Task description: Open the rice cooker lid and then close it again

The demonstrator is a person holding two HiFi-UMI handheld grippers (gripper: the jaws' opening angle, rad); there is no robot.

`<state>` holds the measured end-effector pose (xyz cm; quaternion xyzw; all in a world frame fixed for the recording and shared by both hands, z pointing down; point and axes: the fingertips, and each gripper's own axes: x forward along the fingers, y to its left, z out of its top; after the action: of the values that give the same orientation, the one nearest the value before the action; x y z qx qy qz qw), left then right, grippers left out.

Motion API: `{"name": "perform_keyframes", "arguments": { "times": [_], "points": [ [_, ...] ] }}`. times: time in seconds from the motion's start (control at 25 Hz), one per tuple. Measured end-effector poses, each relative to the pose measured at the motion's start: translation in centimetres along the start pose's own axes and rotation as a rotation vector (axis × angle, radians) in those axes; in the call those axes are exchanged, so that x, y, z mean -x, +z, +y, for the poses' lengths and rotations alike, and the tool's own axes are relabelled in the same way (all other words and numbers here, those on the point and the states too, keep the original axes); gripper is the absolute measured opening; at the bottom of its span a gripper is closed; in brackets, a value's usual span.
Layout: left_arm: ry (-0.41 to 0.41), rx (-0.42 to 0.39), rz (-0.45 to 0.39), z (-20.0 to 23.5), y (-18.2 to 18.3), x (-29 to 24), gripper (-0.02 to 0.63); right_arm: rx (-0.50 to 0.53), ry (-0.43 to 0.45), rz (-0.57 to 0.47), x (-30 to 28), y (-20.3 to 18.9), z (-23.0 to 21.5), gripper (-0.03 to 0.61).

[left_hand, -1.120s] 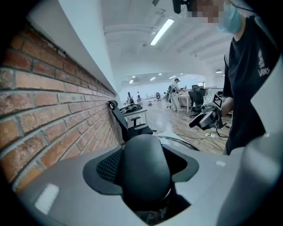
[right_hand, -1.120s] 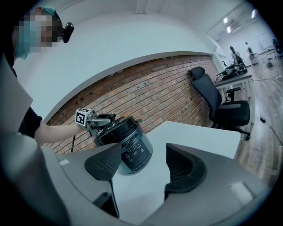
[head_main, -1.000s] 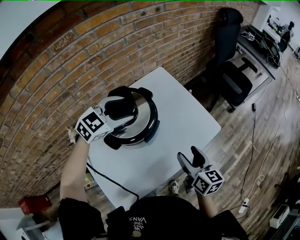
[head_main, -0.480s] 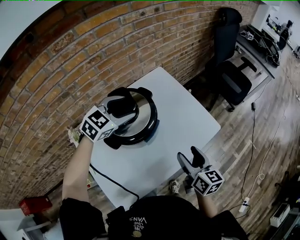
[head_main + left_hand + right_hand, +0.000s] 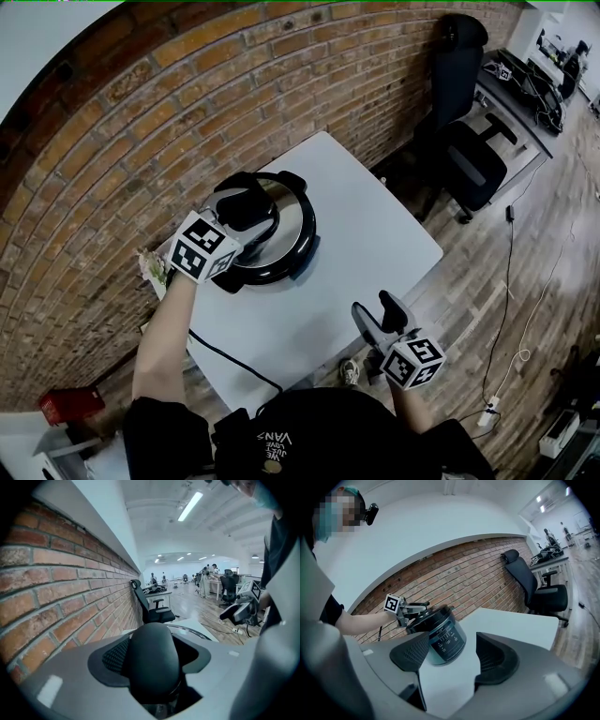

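The black rice cooker [image 5: 298, 255] with its shiny lid [image 5: 289, 220] stands at the table's left side, close to the brick wall. My left gripper [image 5: 242, 220] reaches over it from the left, jaws closed on the black lid handle [image 5: 247, 206]. In the left gripper view the rounded handle [image 5: 152, 644] fills the gap between my left gripper's [image 5: 154, 665] jaws. My right gripper [image 5: 380, 314] hangs open and empty off the table's near edge. Its own view shows the right gripper [image 5: 452, 656] facing the cooker [image 5: 443, 639] and the left gripper [image 5: 415, 609] from a distance.
The cooker sits on a white table [image 5: 375, 225]. A brick wall [image 5: 141, 122] runs close behind it. The cooker's black cable [image 5: 225, 361] drops off the near left edge. A black office chair [image 5: 469, 159] and a desk [image 5: 525, 94] stand beyond the far right corner.
My left gripper has rolled and shifted slightly right and up over the cooker, still on the lid handle. The right gripper has stayed where it was.
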<state>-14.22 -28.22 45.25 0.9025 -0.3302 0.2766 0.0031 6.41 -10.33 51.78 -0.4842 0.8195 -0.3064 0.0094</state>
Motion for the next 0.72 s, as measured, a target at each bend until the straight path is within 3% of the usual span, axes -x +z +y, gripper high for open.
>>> {"name": "perform_keyframes", "arguments": {
  "times": [0.72],
  "points": [
    [0.335, 0.203, 0.076, 1.5, -0.6, 0.2, 0.279, 0.013, 0.049, 0.003, 1.3, -0.1, 1.3, 0.305]
  ]
}}
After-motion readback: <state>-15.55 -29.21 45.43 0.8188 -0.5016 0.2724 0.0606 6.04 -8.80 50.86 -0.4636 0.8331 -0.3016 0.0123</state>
